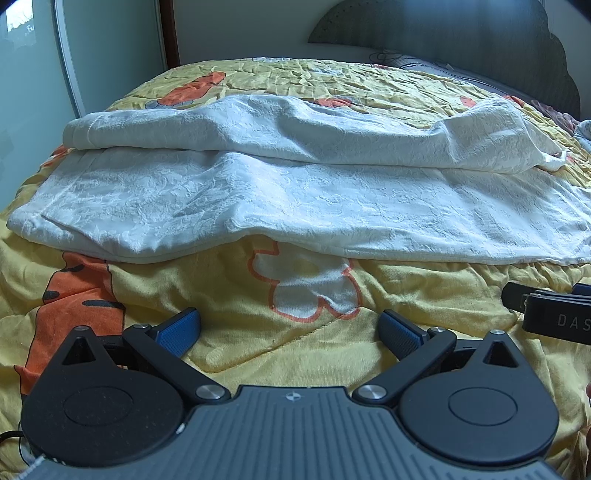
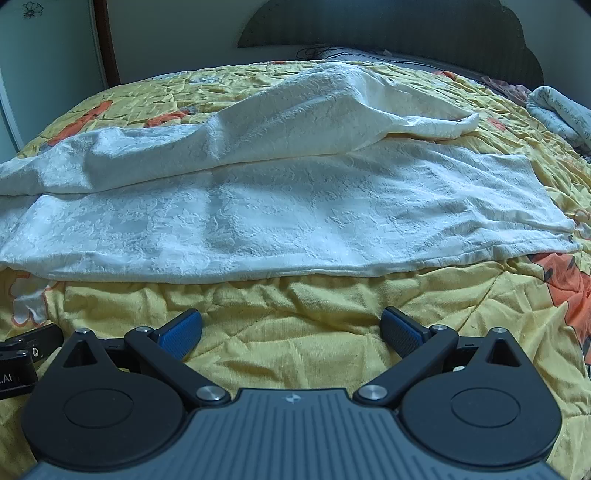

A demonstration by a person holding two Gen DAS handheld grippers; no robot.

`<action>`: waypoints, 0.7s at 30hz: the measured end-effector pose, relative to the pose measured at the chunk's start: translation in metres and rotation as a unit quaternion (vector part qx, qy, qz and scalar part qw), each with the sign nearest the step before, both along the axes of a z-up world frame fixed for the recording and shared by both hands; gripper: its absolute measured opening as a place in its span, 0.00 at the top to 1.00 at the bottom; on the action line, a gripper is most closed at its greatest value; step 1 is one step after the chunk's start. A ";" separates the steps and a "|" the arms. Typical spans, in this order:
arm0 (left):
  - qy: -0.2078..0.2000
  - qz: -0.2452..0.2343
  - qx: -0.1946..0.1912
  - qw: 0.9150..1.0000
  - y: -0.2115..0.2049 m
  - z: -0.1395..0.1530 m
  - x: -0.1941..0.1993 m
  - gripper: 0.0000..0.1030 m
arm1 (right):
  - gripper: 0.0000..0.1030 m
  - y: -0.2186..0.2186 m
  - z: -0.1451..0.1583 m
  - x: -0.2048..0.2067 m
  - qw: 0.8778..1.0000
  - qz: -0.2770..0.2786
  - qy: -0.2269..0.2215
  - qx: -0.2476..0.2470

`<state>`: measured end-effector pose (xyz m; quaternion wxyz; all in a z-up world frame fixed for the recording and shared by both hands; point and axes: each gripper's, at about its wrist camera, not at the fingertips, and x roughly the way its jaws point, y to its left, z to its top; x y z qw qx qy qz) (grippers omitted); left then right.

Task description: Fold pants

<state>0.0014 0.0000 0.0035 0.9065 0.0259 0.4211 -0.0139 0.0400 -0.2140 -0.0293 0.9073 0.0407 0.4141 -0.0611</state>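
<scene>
White textured pants (image 1: 295,199) (image 2: 280,214) lie across the yellow bed cover, the near leg flat, the far leg rumpled and lapping over it. My left gripper (image 1: 290,332) hovers open over the cover, short of the pants' near edge, with nothing between its blue pads (image 1: 181,330). My right gripper (image 2: 291,332) is open too, just short of the near hem, and holds nothing. The right gripper's body (image 1: 554,314) shows at the right edge of the left wrist view; the left gripper's body (image 2: 22,358) shows at the left edge of the right wrist view.
The yellow quilt (image 1: 221,295) (image 2: 295,306) has orange and white cartoon prints and is wrinkled. A dark headboard (image 2: 388,26) stands behind. A rolled pale cloth (image 2: 561,114) lies at the far right. A wardrobe door (image 1: 33,74) stands left of the bed.
</scene>
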 end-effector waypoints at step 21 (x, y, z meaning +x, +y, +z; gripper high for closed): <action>-0.012 0.043 0.001 0.999 0.065 0.046 0.023 0.01 | 0.00 -0.036 0.081 0.027 0.983 0.064 -0.159 0.068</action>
